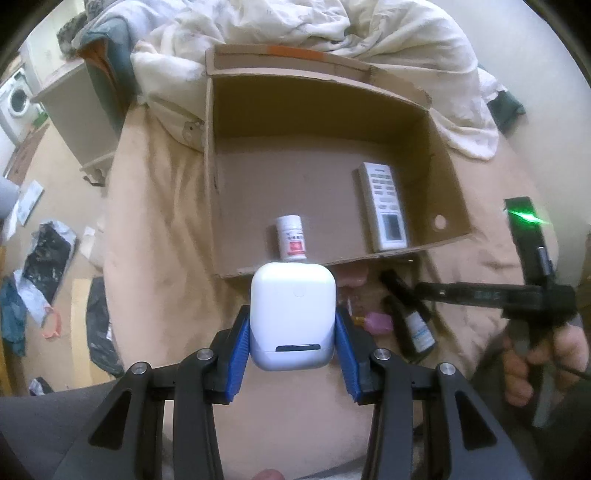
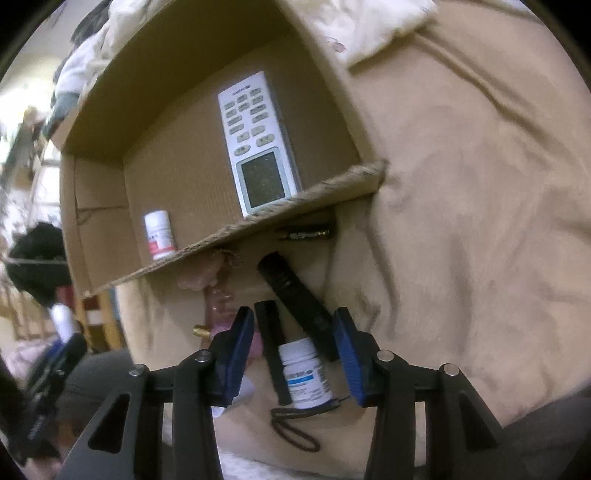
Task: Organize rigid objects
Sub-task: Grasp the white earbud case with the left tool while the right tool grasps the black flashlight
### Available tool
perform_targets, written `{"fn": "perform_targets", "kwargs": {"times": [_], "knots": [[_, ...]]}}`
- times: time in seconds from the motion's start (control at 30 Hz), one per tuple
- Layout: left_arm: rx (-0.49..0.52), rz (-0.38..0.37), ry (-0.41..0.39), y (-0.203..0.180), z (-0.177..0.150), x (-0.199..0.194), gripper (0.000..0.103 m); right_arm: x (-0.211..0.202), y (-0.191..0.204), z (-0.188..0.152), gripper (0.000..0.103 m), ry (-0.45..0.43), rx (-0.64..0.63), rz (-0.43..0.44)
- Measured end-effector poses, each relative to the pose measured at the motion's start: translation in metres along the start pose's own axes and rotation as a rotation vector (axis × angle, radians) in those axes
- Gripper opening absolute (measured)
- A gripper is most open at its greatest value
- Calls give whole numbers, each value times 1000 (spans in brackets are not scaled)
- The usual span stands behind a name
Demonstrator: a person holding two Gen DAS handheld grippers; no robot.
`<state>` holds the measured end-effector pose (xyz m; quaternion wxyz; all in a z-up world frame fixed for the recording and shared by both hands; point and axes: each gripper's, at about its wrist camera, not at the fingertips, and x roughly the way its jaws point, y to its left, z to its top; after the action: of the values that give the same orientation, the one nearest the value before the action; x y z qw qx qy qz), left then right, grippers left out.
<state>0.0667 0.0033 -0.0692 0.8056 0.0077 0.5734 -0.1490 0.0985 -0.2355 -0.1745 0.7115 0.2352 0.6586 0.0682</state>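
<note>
My left gripper [image 1: 291,314] is shut on a white rounded case [image 1: 293,317], held up in front of the near wall of an open cardboard box [image 1: 448,177]. Inside the box lie a white remote [image 1: 384,208] and a small white pill bottle [image 1: 291,238] with a red label. My right gripper [image 2: 293,314] points down at the bed in front of the box. Its jaws straddle a black-capped bottle with a white label [image 2: 303,373] and a black flashlight [image 2: 295,291]. A gap shows beside the left pad [image 2: 236,354].
A dark slim cylinder [image 2: 306,233] lies against the box's near wall, with pink items [image 2: 221,302] beside it. A rumpled white duvet [image 1: 332,29] lies behind the box. A hand [image 1: 535,350] holds the right gripper. Clutter covers the floor [image 1: 48,258] at the left.
</note>
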Motion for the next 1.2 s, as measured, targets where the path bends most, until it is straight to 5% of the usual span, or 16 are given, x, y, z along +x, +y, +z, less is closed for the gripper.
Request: {"fn": "perform_targets", "kwargs": {"times": [0.23, 0.47, 0.6, 1.2], "knots": [[7, -1, 20, -4, -2, 2, 39, 22, 25, 2, 47, 4, -124, -141], [5, 6, 21, -6, 1, 4, 39, 48, 37, -1, 36, 5, -202, -243], [0, 8, 14, -5, 2, 4, 39, 41, 42, -4, 20, -28, -248, -268], [-2, 51, 7, -1, -6, 3, 39, -91, 67, -67, 19, -308, -317, -19]]}}
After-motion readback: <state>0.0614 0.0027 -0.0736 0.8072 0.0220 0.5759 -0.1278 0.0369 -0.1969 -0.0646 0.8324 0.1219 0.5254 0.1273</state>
